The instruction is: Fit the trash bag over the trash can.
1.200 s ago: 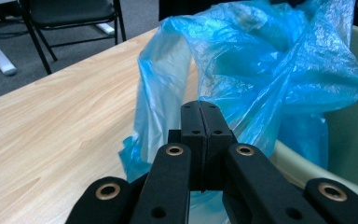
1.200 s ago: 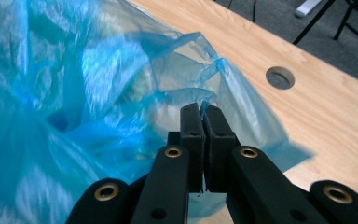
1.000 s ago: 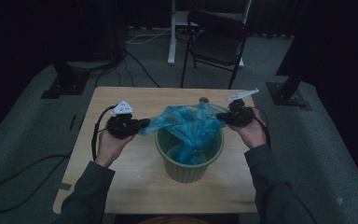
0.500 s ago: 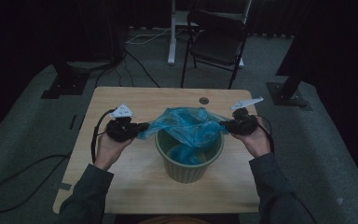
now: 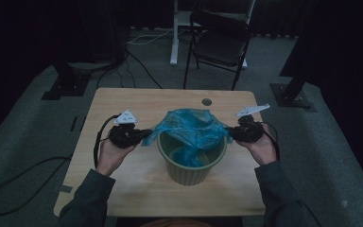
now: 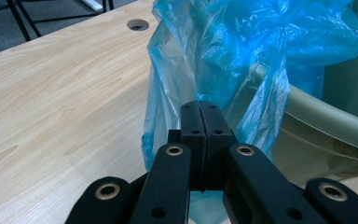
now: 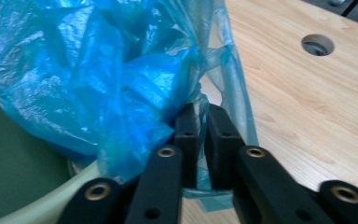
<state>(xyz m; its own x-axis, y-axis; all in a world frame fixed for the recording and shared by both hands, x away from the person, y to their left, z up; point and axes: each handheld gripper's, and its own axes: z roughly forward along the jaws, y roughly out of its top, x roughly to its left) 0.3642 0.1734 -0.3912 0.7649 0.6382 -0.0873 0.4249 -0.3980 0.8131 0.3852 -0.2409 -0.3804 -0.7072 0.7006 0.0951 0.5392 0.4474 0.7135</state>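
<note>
A blue plastic bag is spread over and into a green round bin in the middle of the wooden table. My left gripper is shut on the bag's left edge, just left of the bin's rim. In the left gripper view its jaws press together with blue film pinched between them. My right gripper is shut on the bag's right edge beside the rim. The right gripper view has the bag bunched at the jaws and the bin's rim below.
A cable hole sits in the table behind the bin. A black folding chair and a white post stand beyond the far edge. Stand bases lie on the floor at both sides, and a cable trails off left.
Both grippers have moved down and a little toward me, drawing the bag's edges lower beside the bin's rim. The right gripper dropped more than the left.
</note>
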